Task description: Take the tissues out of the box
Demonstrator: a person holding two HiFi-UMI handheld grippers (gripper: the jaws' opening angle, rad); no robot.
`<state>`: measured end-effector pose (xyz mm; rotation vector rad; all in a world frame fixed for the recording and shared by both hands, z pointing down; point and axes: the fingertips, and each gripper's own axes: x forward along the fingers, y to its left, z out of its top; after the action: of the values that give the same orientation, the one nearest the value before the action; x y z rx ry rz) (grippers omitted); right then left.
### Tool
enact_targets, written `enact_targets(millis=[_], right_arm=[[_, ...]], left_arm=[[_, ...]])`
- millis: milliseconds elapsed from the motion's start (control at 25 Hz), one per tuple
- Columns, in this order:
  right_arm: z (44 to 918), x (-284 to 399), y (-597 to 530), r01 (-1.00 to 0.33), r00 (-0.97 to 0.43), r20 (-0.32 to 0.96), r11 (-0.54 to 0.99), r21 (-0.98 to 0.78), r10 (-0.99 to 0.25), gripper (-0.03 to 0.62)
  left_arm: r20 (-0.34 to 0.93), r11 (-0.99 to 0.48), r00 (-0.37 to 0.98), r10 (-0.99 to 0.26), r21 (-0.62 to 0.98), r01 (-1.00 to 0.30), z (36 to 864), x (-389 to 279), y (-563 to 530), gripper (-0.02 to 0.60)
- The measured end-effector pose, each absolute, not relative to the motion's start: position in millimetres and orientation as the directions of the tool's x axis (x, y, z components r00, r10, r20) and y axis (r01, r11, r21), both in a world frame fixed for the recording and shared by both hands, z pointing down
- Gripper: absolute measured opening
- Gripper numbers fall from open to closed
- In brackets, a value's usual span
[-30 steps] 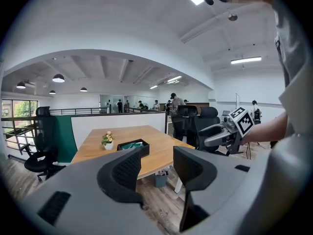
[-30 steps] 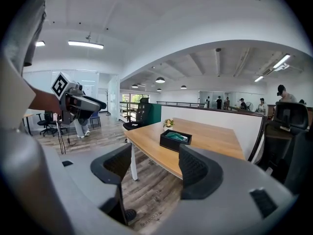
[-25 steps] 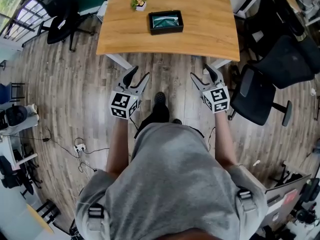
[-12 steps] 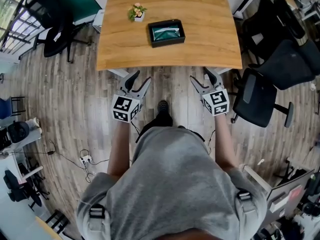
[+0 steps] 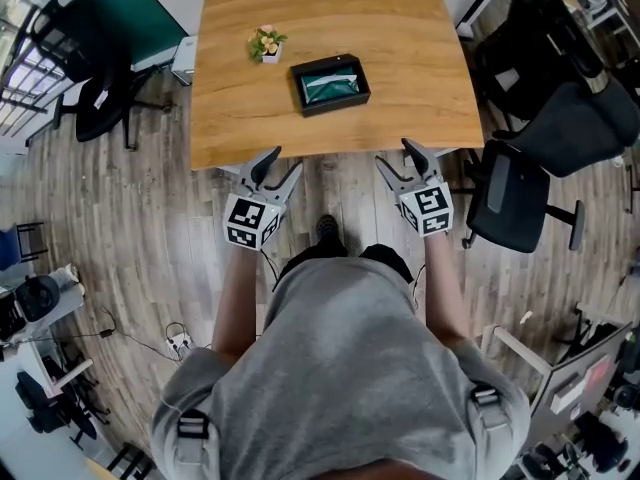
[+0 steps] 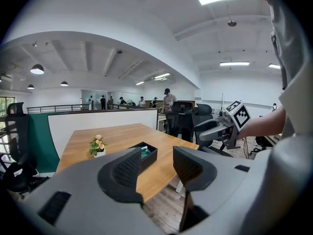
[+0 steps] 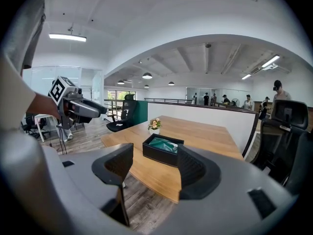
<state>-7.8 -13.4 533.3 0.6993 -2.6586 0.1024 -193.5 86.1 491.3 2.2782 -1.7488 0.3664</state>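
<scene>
1. Left gripper (image 5: 282,160): at near table (image 5: 400,28) edge, jaws wide, empty.
2. Right gripper (image 5: 394,154): alongside, jaws wide though just narrowing slightly, nothing between.
3. Mid-table: box (image 5: 329,84) with tissues (image 5: 331,87) inside.
4. Beyond, left: plant (image 5: 264,43).

table (image 5: 330,18): pale wood, smooth, satin, clear grain | tissue box (image 5: 336,106): black, matt | tissues (image 5: 333,86): teal, creased, faint sheen | floor (image 5: 140,218): grey-brown wood-look planks, dull | left gripper (image 5: 284,160): matt grey plastic; pads (image 6: 128,169) black, ribbed | shirt (image 5: 340,368): grey knit cloth | office chair (image 5: 505,193): black, matt
</scene>
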Motion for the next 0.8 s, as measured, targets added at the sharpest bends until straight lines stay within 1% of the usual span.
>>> enact_targets(millis=[200, 480, 800], right_arm=[[534, -7, -23, -0.518, -0.779, 0.394, 0.855, 0.033, -0.488, 0.288], [546, 6, -54, -0.565, -0.752, 0.403, 0.825, 0.012, -0.521, 0.287], [560, -5, -108, -0.538, -0.771, 0.415, 0.843, -0.019, -0.483, 0.285]], left_arm=[[0.352, -0.297, 0.290, -0.890, 0.037, -0.954, 492, -197, 66, 0.218], [0.375, -0.325, 0.312, -0.873, 0.028, -0.945, 500, -198, 33, 0.218], [0.396, -0.328, 0.308, -0.865, 0.020, -0.945, 502, -196, -12, 0.219]])
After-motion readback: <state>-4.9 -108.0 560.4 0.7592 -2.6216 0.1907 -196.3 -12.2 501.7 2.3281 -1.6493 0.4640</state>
